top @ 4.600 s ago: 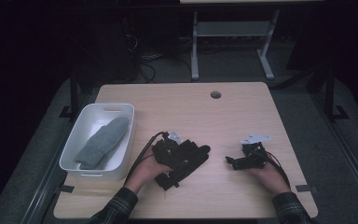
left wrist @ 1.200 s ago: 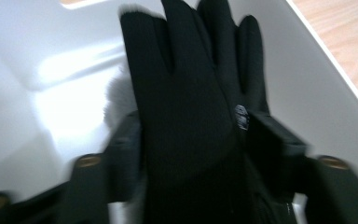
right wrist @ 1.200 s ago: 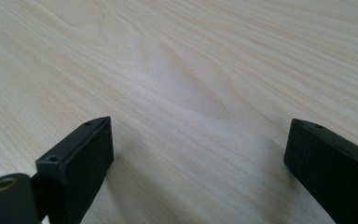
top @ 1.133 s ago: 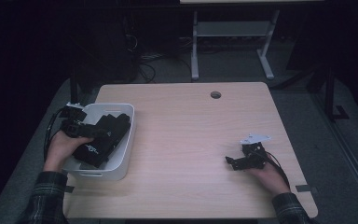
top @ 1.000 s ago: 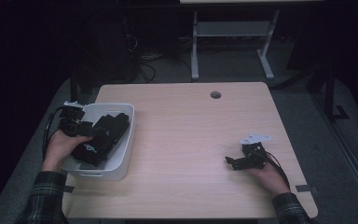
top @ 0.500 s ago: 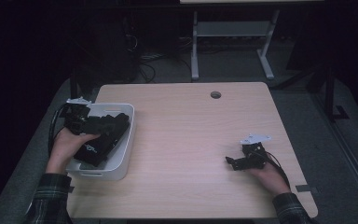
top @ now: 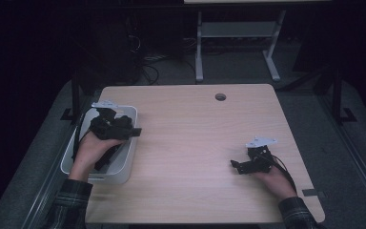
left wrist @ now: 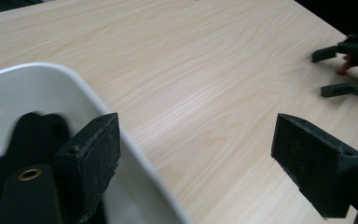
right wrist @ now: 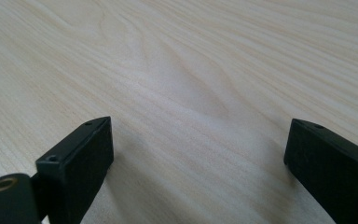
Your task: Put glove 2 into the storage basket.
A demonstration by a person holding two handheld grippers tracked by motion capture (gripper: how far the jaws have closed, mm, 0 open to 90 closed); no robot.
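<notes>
sitting at the worktop's left edge, the white tub (top: 126,164) is the thing in hand, its near rim (left wrist: 135,161) curving up between the jaws in the left claw view. what lies inside the tub cannot be made out now; the hand and claw cover most of its opening, and in the left claw view a dark shape sits against the inner wall, too blurred to name. the left claw (top: 134,131) hangs over the tub's right wall, pointing out across the bare wood toward the middle of the worktop (top: 195,143). its jaws have just been opening and now stand wide, one over the tub's interior and the other out over the wood, gripping nothing, with the tub's rim passing below them untouched. judged from this, the reach into the tub looks finished without anything lifted, and whatever was to come out appears not yet on the wood. well apart, near the right edge, the right claw (top: 236,166) rests low on the worktop, jaws spread wide and empty over plain wood grain (right wrist: 196,93).
</notes>
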